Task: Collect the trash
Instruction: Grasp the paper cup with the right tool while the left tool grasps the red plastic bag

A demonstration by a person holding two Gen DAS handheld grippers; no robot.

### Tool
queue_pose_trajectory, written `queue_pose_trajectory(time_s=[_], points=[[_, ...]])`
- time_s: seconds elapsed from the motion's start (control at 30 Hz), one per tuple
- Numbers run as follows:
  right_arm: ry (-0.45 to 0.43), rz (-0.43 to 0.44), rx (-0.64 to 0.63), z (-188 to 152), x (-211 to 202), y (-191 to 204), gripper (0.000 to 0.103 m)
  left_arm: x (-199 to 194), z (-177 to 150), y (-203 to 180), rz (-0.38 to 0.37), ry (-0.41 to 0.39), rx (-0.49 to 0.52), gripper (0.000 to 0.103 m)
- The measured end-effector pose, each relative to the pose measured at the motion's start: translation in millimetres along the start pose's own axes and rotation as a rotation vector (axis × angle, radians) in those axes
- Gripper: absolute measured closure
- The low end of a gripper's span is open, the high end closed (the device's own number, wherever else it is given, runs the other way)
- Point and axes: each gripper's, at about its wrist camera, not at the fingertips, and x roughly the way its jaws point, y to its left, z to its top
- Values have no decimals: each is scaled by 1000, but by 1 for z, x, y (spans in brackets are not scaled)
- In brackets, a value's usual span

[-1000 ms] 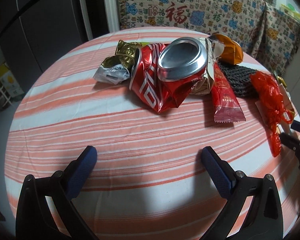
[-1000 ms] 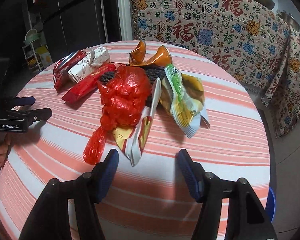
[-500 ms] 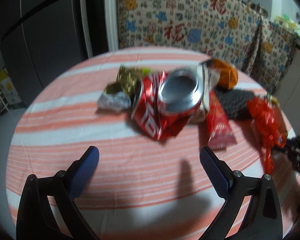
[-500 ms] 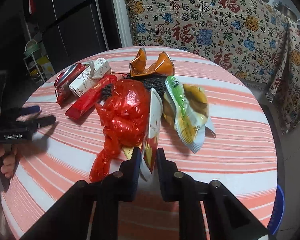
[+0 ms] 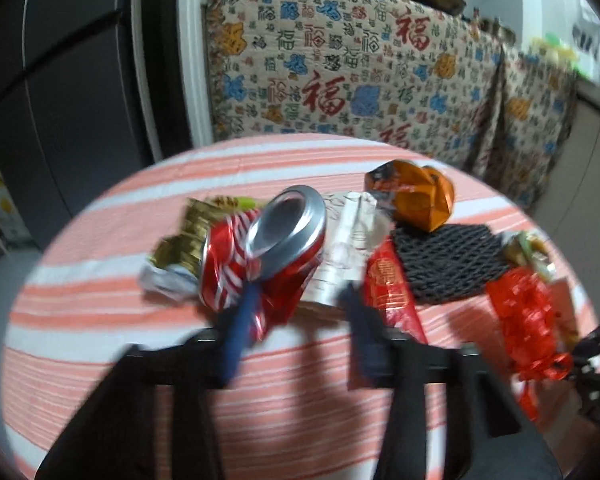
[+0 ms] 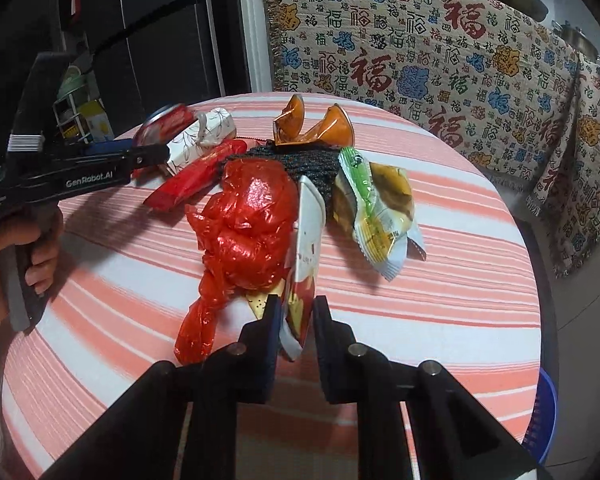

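The left gripper (image 5: pixel 300 294) is closing its jaws over the striped table (image 5: pixel 100 320). In the blurred left wrist view the jaws are standing about half spread. The crushed red can (image 5: pixel 260 264) is lying just ahead of them, and its lower corner is reaching into the gap. The left pad is overlapping the can. The right pad is standing apart from it, with a little table and a white wrapper (image 5: pixel 348 240) showing between. A long red packet (image 5: pixel 388 280) is lying just outside the right pad.

The right gripper (image 6: pixel 296 304) is keeping its jaws pressed almost together, and they are pinching the near end of a flat white and red packet (image 6: pixel 308 220). This packet is standing on its edge and is running straight ahead from the jaws. A crumpled red plastic bag (image 6: pixel 248 220) is touching the packet on the left side of the jaws. A green and yellow snack bag (image 6: pixel 376 216) is lying ahead and to the right. A black mesh pad (image 6: pixel 308 164) is lying farther ahead, behind the packet.
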Motion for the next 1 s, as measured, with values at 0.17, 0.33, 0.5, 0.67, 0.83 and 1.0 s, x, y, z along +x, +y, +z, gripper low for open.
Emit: queue_pose_trajectory(time_s=[0.17,0.33,0.5,0.67,0.83,1.0], points=[[-2,20,-8,-3,-7,-7,88,-13,-9,19,-9,2,-39,98],[-6,63,-16,0,-15,-6,88,-38,-21,35,-44,72,-41,102],[11,65,-35,-4,-17,-4,88,-69,-45,28,-136,154,18,100],[25,43,-15,-9,-15,-10,88,-81,-60,-21,-241,166,93,35],[29,10,-8,-11,-13,-12,91,-94,-62,-83,-338,119,104,16],[22,-12,31,-10,-14,-20,91,-71,-48,-115,-283,119,58,12]])
